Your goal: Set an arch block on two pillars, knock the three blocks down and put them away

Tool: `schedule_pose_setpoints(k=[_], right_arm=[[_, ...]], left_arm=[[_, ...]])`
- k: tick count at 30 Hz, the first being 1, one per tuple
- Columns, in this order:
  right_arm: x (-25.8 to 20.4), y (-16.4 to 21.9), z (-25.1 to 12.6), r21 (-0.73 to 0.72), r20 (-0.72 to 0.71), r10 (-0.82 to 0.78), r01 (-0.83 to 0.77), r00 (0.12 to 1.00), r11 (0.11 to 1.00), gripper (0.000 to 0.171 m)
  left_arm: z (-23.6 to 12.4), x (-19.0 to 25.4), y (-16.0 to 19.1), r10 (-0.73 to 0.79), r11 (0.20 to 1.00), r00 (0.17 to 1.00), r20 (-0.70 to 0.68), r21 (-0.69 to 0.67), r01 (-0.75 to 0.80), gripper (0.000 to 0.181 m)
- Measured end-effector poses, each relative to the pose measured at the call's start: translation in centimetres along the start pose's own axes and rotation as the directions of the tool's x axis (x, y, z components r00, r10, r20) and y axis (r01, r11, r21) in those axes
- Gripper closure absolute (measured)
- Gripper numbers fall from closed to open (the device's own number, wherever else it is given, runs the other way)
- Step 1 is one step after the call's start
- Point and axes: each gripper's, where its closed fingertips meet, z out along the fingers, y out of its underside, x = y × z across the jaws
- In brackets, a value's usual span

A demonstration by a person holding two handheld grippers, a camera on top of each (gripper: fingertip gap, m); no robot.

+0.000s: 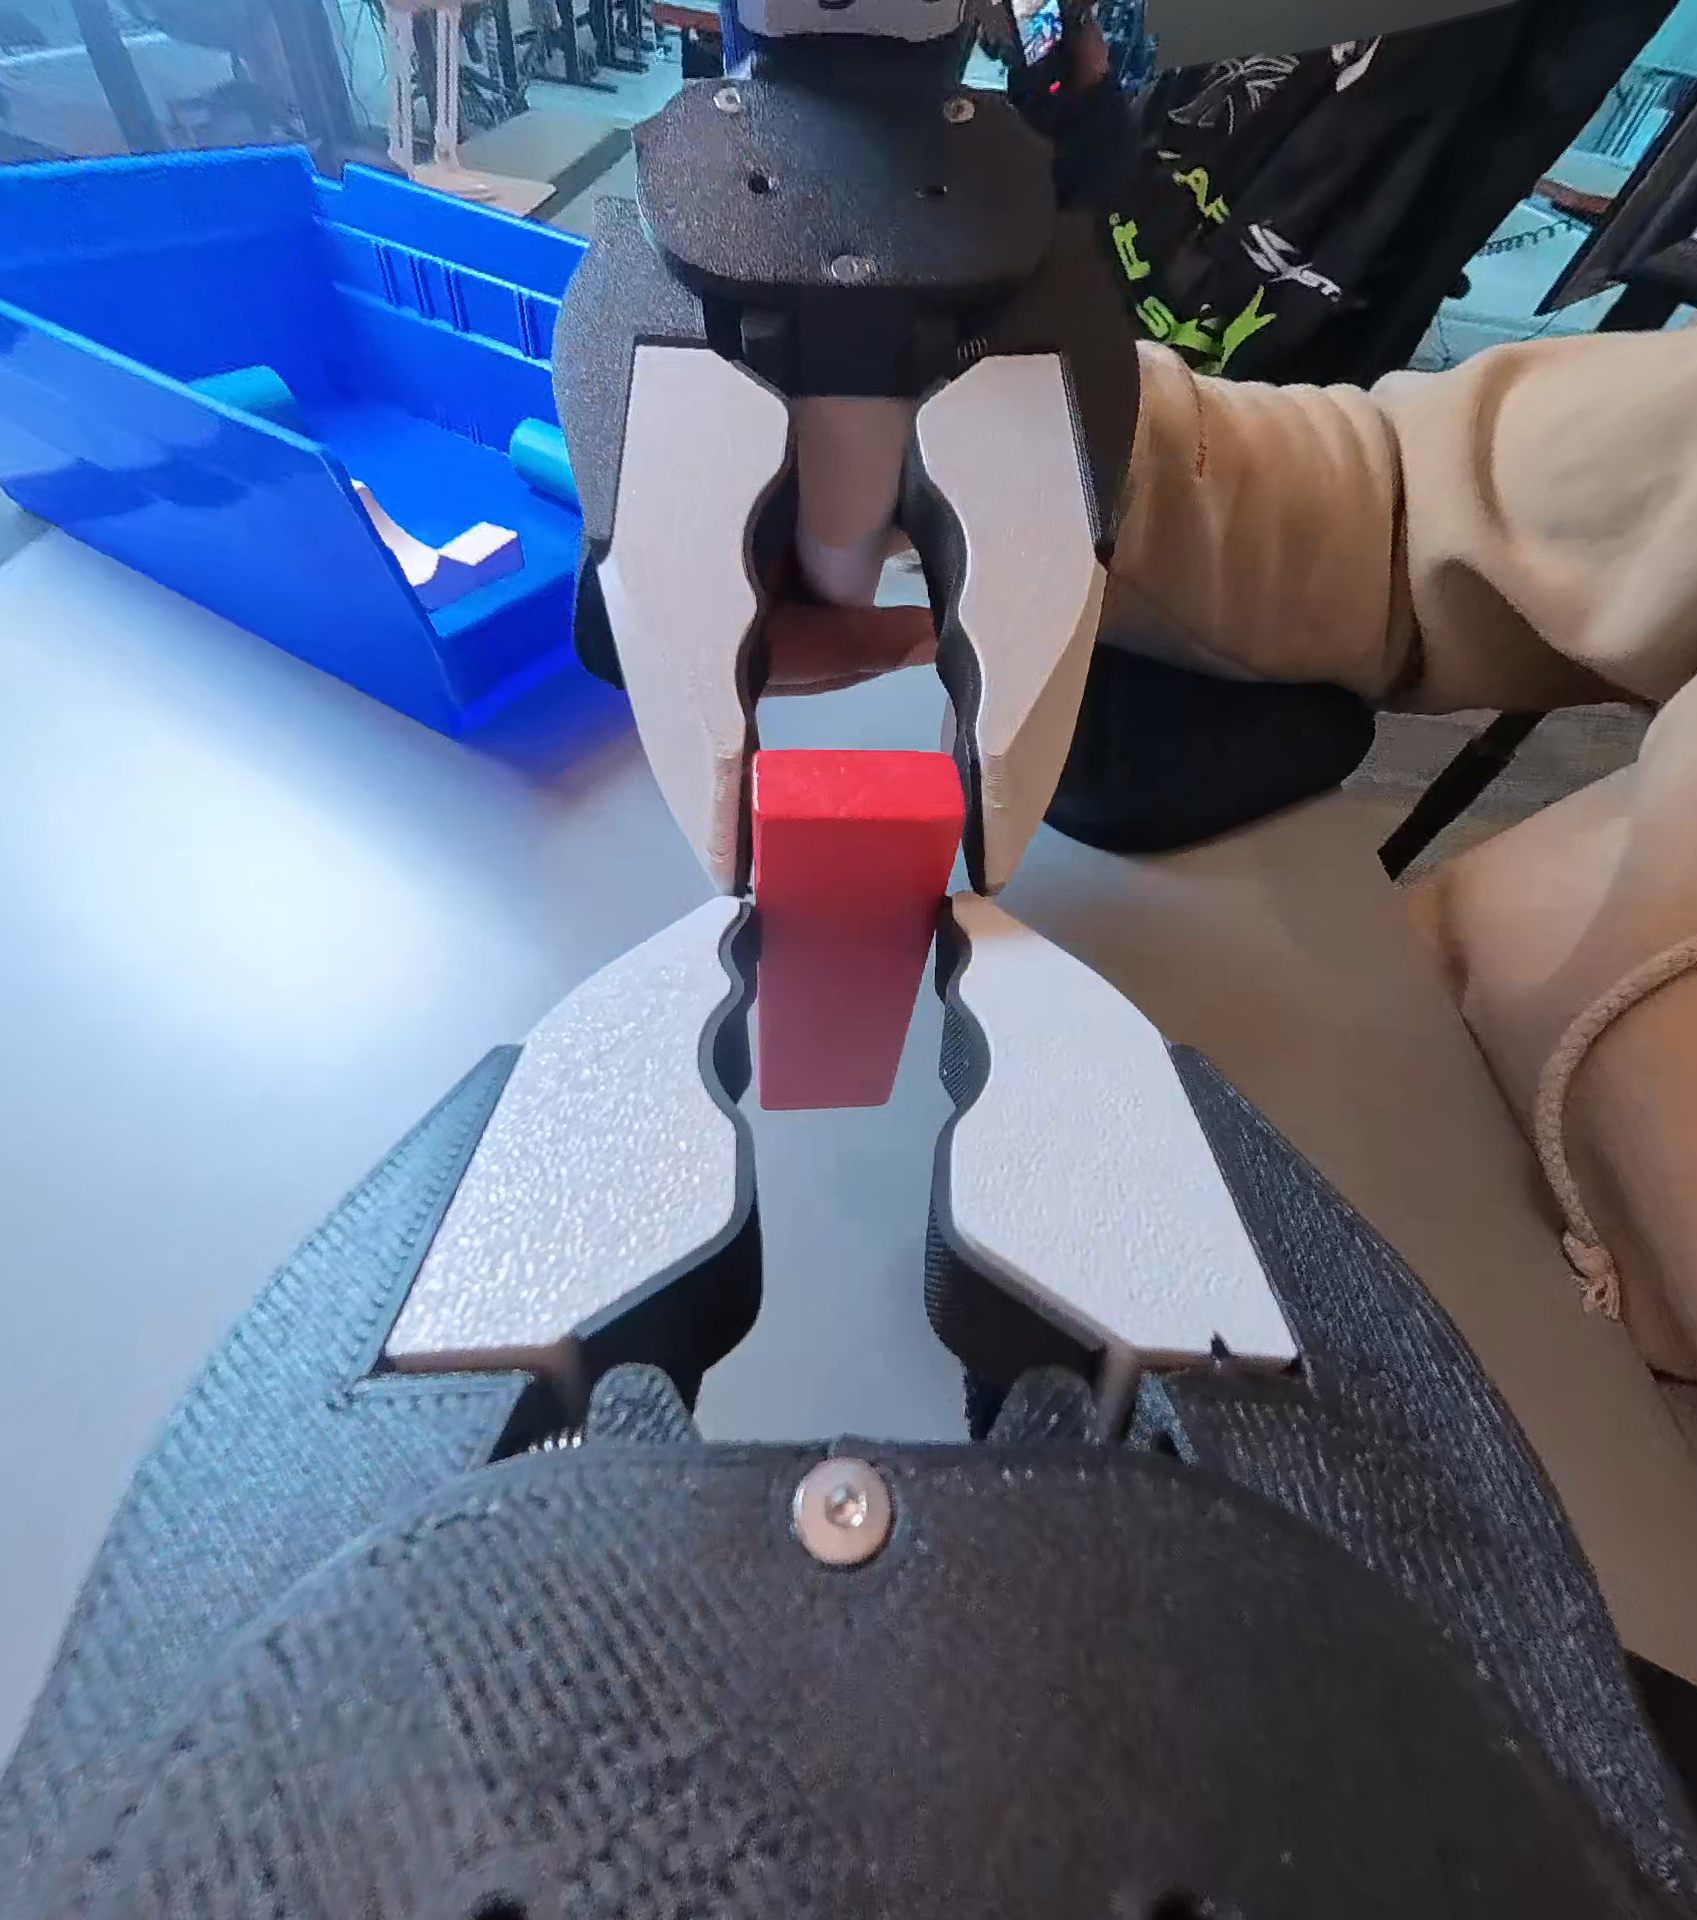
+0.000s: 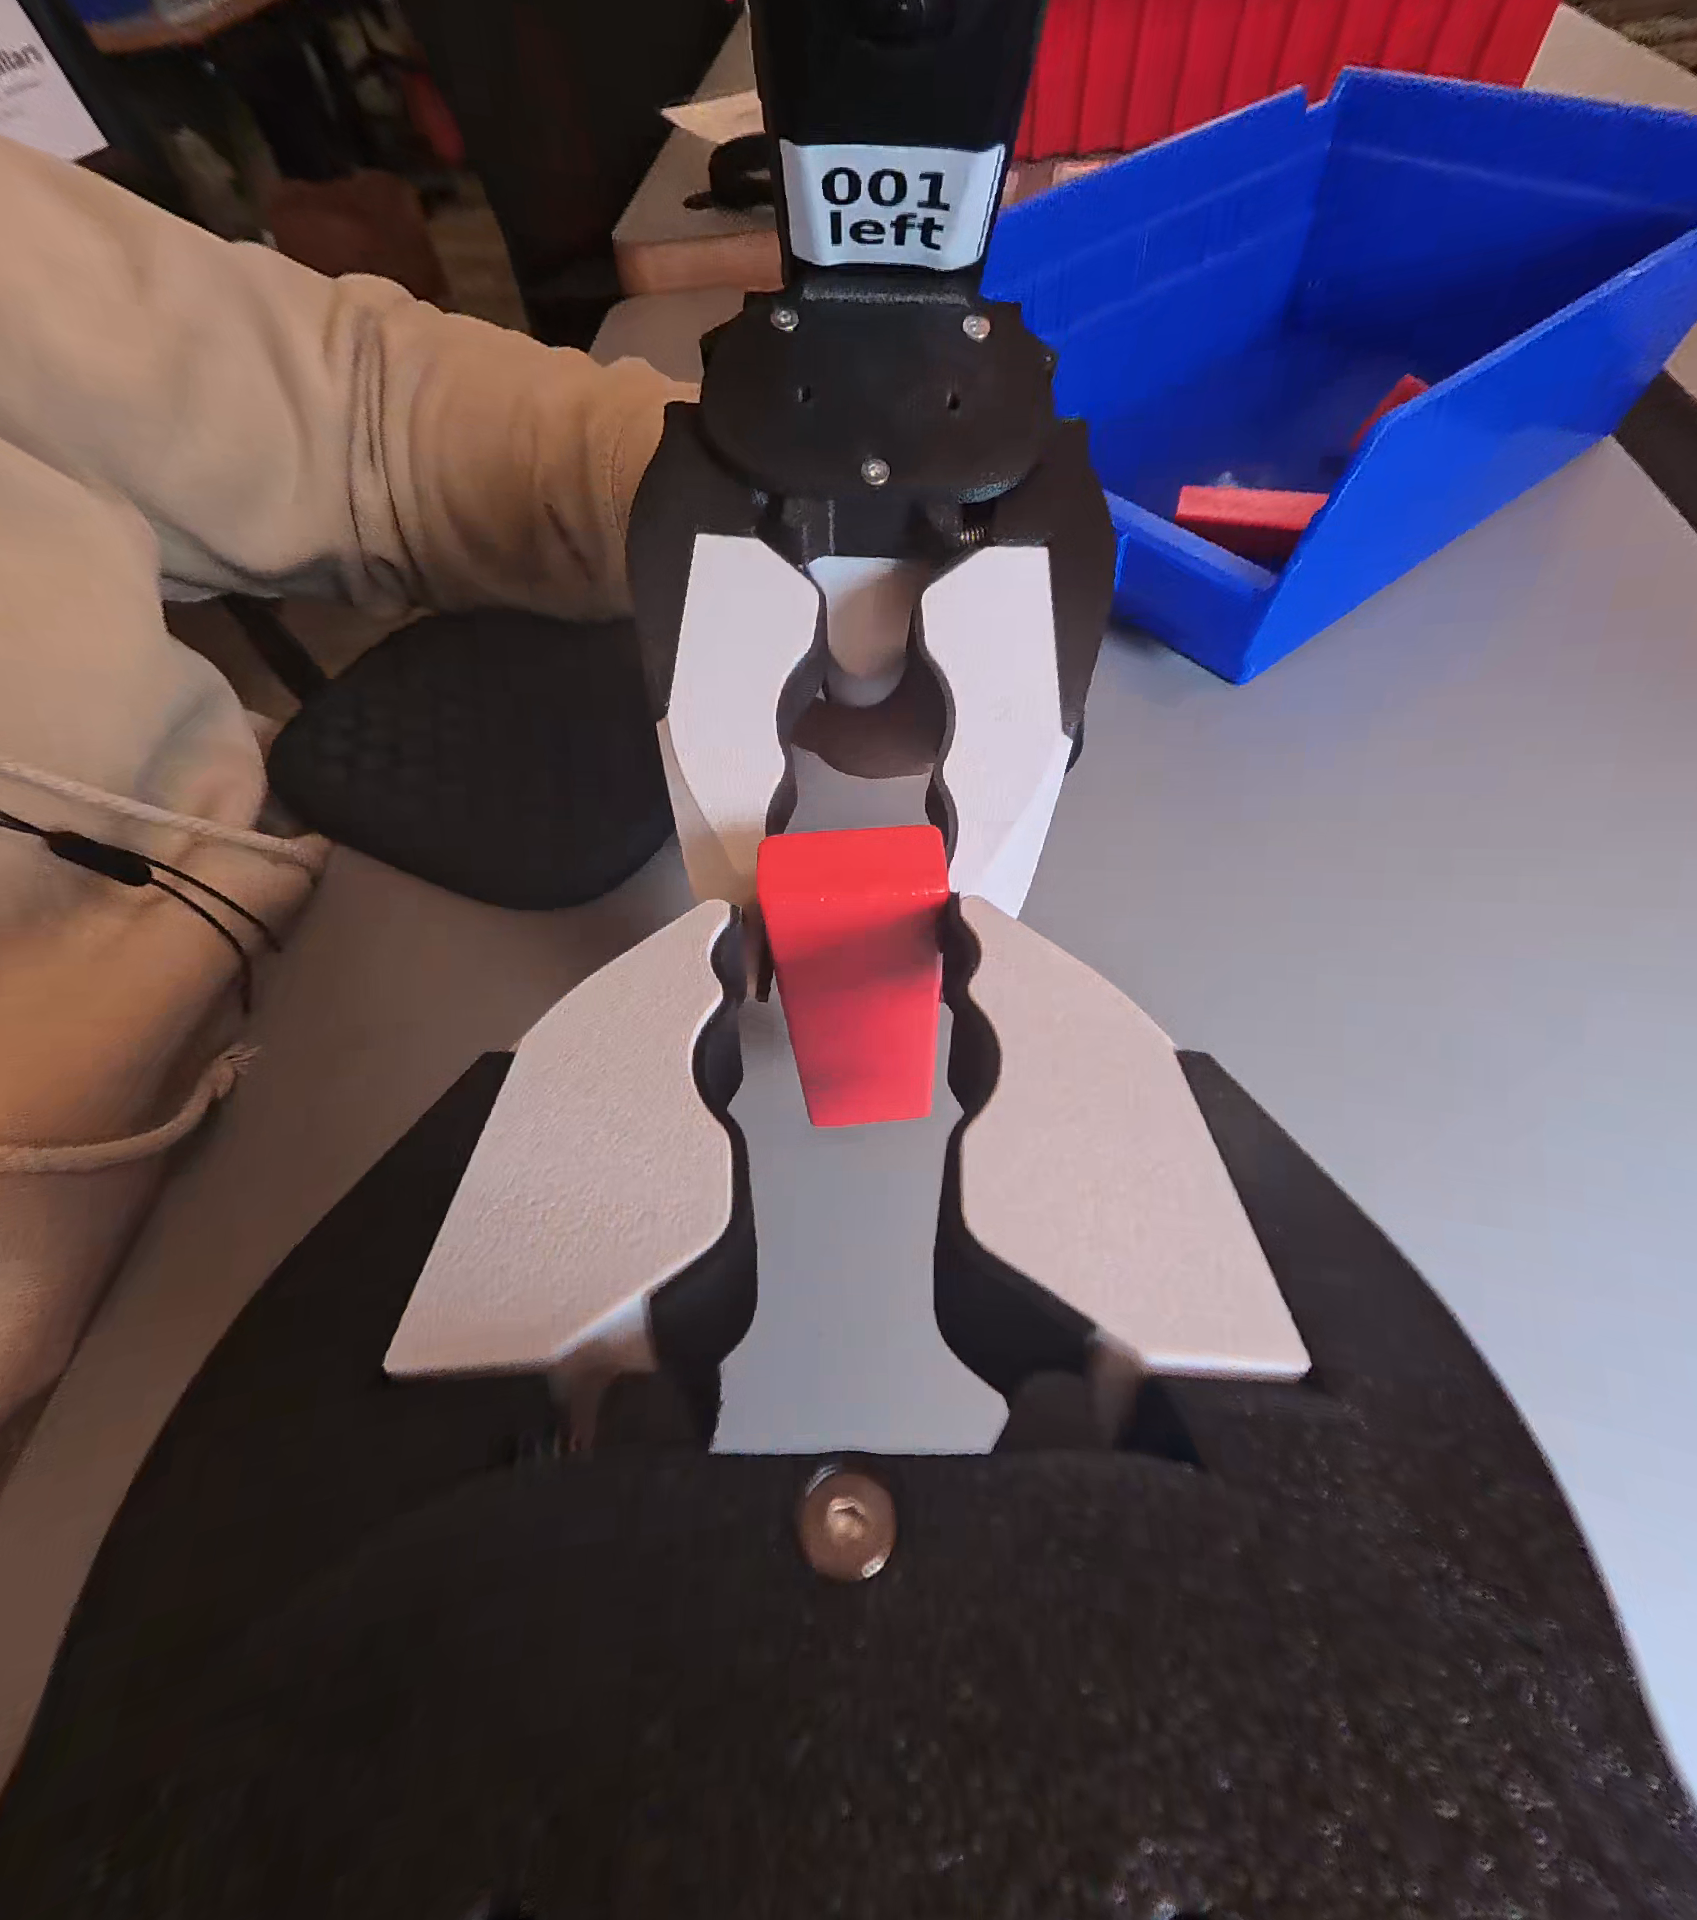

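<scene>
My left gripper [image 1: 844, 904] is nearest in its own view, its fingers [image 1: 615, 1122] closed on the sides of an upright red block [image 1: 849, 914] standing on the grey bench [image 1: 200, 1039]. My right gripper [image 2: 849, 914] has its fingers [image 2: 615, 1132] clamped on the same red block [image 2: 854, 977] from the opposite side. So both are gripping one pillar, tips nearly meeting around it. I can't tell whether the block's base touches the bench or sits just off it.

Just past the block, each view shows the other gripper facing the camera, with a beige sleeve [image 1: 1395, 540] behind it. A black chair seat [image 2: 470, 758] sits below the bench edge.

Farther back on the bench is the blue bin [image 1: 200, 436], well apart from the block. In the left wrist view it holds a white arch block [image 1: 439, 551] and light blue cylinders [image 1: 537, 457]. The right wrist view shows the bin [image 2: 1446, 312] with flat red blocks [image 2: 1249, 514] inside.
</scene>
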Motion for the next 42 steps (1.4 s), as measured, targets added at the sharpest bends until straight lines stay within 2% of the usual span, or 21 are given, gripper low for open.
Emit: schedule_pose_setpoints(k=[4,9,12,16,20,42], right_arm=[[0.3,0.4,0.4,0.002,0.005,0.023,-0.024,1.000,1.000,0.138],[0.9,0.0,0.0,0.051,-0.008,0.040,-0.040,0.999,0.998,0.139],[1.5,0.1,-0.8,0.054,-0.024,0.040,-0.039,0.999,0.998,0.139],[3.7,1.3,-3.0,0.010,-0.122,0.007,-0.006,0.993,1.000,0.138],[6.3,3.6,-4.4,-0.021,-0.209,0.008,-0.012,0.978,1.000,0.138],[7.3,5.2,-4.4,0.008,-0.170,0.065,-0.064,0.983,0.998,0.138]], left_arm=[[-0.1,-0.2,0.8,-0.023,1.000,1.000,-0.014,-0.006,0.023,0.148],[-0.3,-0.6,0.1,-0.044,0.996,0.999,-0.019,0.081,0.045,0.148],[-0.2,-1.4,0.7,-0.040,0.995,0.999,0.012,0.087,0.039,0.145],[-0.3,-3.4,2.0,-0.056,0.997,0.995,0.085,0.066,0.051,0.140],[-0.4,-4.0,2.3,-0.108,0.991,0.991,0.083,0.091,0.100,0.149],[0.0,-4.1,2.9,-0.147,0.985,0.988,0.050,0.102,0.141,0.152]])
